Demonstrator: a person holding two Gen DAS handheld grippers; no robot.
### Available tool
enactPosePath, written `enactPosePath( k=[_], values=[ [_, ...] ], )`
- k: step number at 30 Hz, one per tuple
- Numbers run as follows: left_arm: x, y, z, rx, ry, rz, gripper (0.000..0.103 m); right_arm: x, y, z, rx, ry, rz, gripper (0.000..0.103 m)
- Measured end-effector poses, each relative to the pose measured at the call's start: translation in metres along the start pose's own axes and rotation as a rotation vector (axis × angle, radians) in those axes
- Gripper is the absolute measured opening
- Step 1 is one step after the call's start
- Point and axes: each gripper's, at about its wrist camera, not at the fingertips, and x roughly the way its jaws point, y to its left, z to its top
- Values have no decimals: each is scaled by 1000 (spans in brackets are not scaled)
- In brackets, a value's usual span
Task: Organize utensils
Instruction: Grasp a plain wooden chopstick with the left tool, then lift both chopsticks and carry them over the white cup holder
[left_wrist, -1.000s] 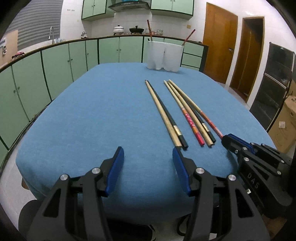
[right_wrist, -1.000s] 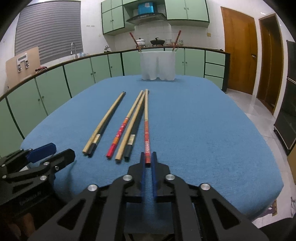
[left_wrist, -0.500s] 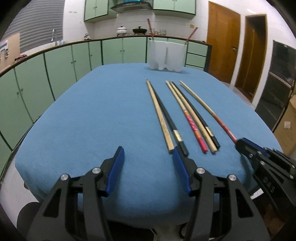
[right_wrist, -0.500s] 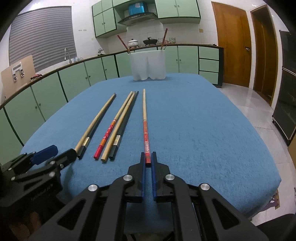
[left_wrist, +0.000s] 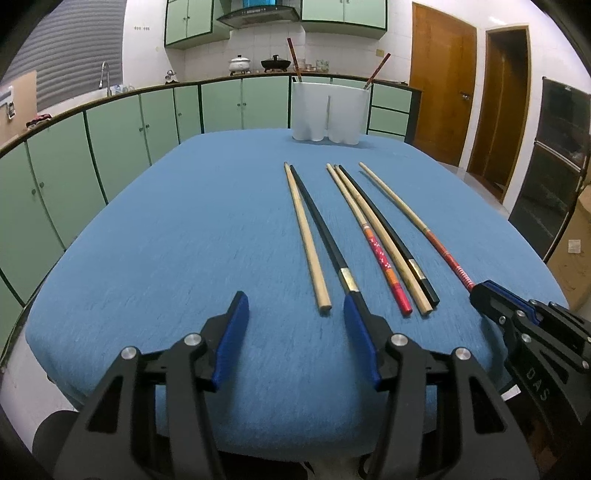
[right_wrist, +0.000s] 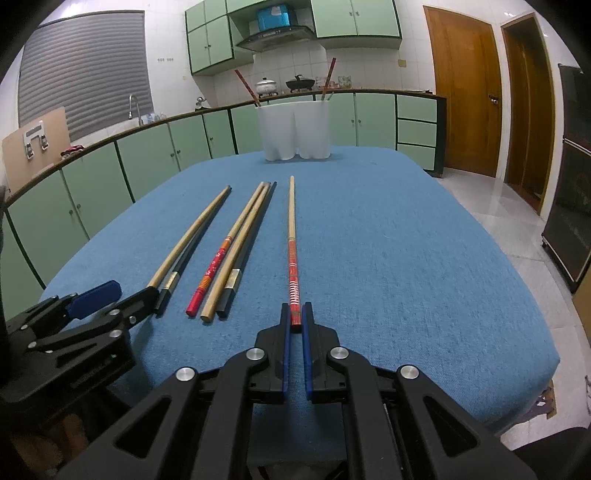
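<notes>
Green cabinets (left_wrist: 122, 133), a faucet (right_wrist: 132, 105), two pots (right_wrist: 282, 85) (on the counter) and wooden doors (left_wrist: 439, 92).

Mint-green base cabinets (right_wrist: 155, 155) curve along the white-tiled wall (left_wrist: 258, 48), with matching wall cabinets (right_wrist: 354, 18) and a range hood (right_wrist: 275, 33) above. 2 brown wooden doors (right_wrist: 465, 92) stand right, a shuttered window (right_wrist: 85, 70) left, over pale glossy floor tiles (right_wrist: 517, 221).

Black fingers (left_wrist: 236, 325), blue pads (right_wrist: 285, 354)
</notes>
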Motion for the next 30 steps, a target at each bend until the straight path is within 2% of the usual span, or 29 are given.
enactPosePath(
  k=[3,8,11,18,30],
  values=[
    [1,0,1,1,-1,-6,45,0,1,-2,-9,-5,-6,7],
    [0,1,2,-1,3,-31,19,0,3,-2,-14,0,-4,7],
    [-2,1,3,-5,7,-48,8,-1,1,0,-8,7,4,6],
    [-10,3,8,-20,7,-65,7,-9,3,8,-8,-1,22,6],
    [-57,9,37,-10,-59,-41,6,-49,5,44,-5,-85,37,6]
  ],
)
